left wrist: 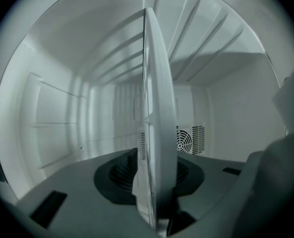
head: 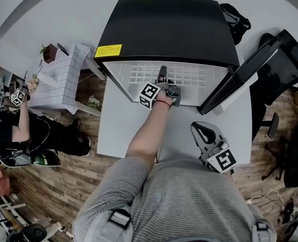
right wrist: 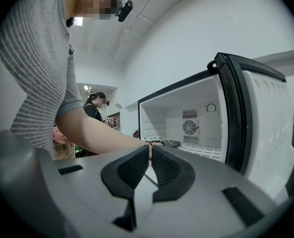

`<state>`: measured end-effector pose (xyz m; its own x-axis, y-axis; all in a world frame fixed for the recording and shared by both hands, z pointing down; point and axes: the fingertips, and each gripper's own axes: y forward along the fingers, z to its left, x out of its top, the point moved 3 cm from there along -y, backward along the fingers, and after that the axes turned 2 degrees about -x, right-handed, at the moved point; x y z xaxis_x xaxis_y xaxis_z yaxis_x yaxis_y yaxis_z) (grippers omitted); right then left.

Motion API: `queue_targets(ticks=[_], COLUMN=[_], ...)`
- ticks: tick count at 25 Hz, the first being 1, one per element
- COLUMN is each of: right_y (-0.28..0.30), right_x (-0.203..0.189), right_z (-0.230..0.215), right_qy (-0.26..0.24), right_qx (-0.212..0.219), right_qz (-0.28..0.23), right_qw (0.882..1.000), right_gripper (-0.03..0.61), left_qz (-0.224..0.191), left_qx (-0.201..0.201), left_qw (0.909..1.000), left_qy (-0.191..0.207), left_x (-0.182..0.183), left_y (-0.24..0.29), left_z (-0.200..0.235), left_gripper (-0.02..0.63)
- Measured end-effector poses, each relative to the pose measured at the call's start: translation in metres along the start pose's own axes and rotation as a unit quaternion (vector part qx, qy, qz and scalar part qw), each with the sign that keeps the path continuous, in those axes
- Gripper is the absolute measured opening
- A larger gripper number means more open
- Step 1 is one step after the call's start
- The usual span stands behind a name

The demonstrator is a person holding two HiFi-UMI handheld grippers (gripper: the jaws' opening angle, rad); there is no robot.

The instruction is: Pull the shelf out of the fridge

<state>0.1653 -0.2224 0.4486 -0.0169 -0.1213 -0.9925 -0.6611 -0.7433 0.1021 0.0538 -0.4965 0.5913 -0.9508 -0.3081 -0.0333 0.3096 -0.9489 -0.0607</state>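
The black mini fridge (head: pixel 164 29) stands on a white table (head: pixel 119 130) with its door (head: pixel 229 87) swung open to the right. Its white wire shelf (head: pixel 189 77) shows in the opening. My left gripper (head: pixel 162 75) reaches level into the fridge at the shelf's front edge. In the left gripper view the shelf (left wrist: pixel 157 133) runs edge-on between the jaws, and the left gripper (left wrist: pixel 154 175) is shut on it, a pad against each face. My right gripper (head: pixel 202 130) hangs back near my body, shut and empty; its pads (right wrist: pixel 137 167) meet in front of the open fridge (right wrist: pixel 182 123).
A fan grille (left wrist: pixel 184 140) sits on the fridge's back wall. The open door (right wrist: pixel 236 113) stands close on the right. A black office chair (head: pixel 282 69) is beyond it, a black bag (head: pixel 234 19) behind the fridge. A person (head: pixel 18 120) and a checkered table (head: pixel 58 77) are at left.
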Motion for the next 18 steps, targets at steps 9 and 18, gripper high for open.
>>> queue_targets(ticks=[9,18], right_y=[0.0007,0.0000], right_x=[0.0031,0.0066], right_z=[-0.0016,-0.0049], right_qy=[0.000,-0.002], right_qx=[0.009,0.014], right_qz=[-0.007,-0.017], right_qw=[1.000,1.000], right_gripper=[0.014,0.014], left_qz=[-0.007,-0.008], left_qx=[0.006,0.009], left_qw=[0.9996,0.9992], left_qy=[-0.025,-0.039], left_x=[-0.0069,-0.0069], left_y=[-0.0006,-0.0001], left_z=[0.0011,0.0020], left_gripper=[0.038,0.035])
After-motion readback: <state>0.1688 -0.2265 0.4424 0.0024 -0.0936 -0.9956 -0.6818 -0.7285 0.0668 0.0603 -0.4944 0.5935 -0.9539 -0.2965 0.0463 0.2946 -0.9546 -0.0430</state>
